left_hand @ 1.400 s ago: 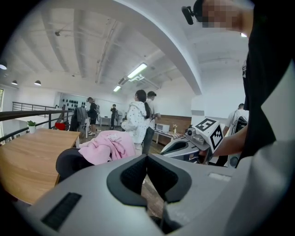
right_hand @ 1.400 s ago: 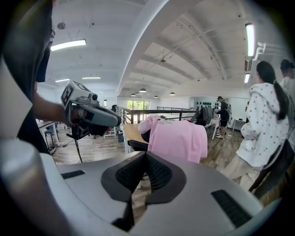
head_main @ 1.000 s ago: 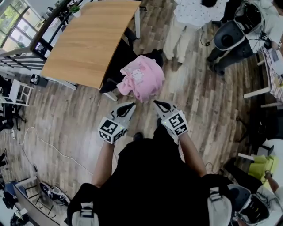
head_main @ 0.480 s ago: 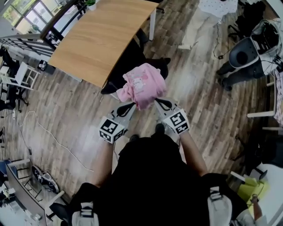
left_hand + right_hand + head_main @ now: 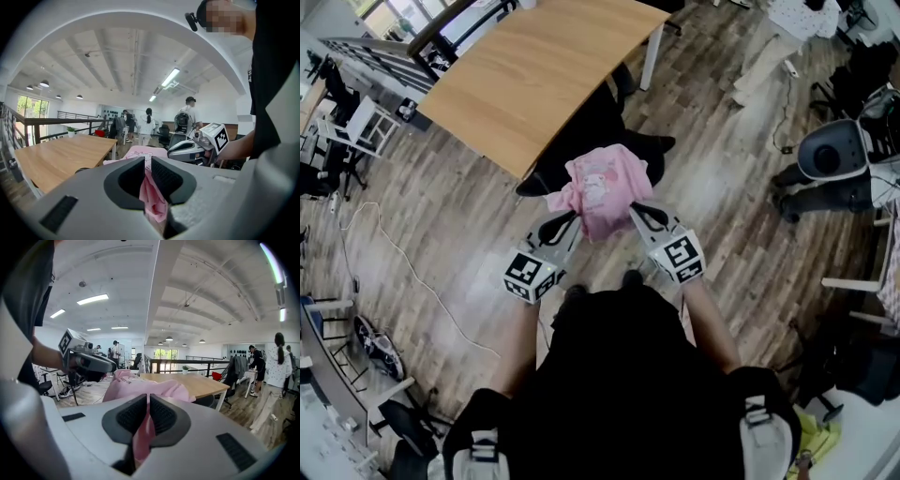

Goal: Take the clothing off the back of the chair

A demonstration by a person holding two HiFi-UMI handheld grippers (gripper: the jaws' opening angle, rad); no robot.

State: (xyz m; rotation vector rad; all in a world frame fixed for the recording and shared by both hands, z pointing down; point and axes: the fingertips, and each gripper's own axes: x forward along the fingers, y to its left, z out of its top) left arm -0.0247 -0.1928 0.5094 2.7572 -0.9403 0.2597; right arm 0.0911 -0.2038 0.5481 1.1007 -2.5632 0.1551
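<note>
The left gripper (image 5: 566, 223) and the right gripper (image 5: 637, 214) are each closed almost fully on a fold of the pink garment (image 5: 605, 183); in both gripper views a strip of pink cloth is pinched between the ribbed pads and hangs down behind them. The bulk of the garment bunches just beyond the fingertips, between the two grippers and above the black chair (image 5: 591, 122). Whether its far edge is caught on the chair back cannot be told, as the cloth hides it. The step in hand looks like lifting it clear. It would go best with both grips held firm, since each pinch is thin; raise both together and level before drawing back; watch for a snag beyond the fingertips.
</note>
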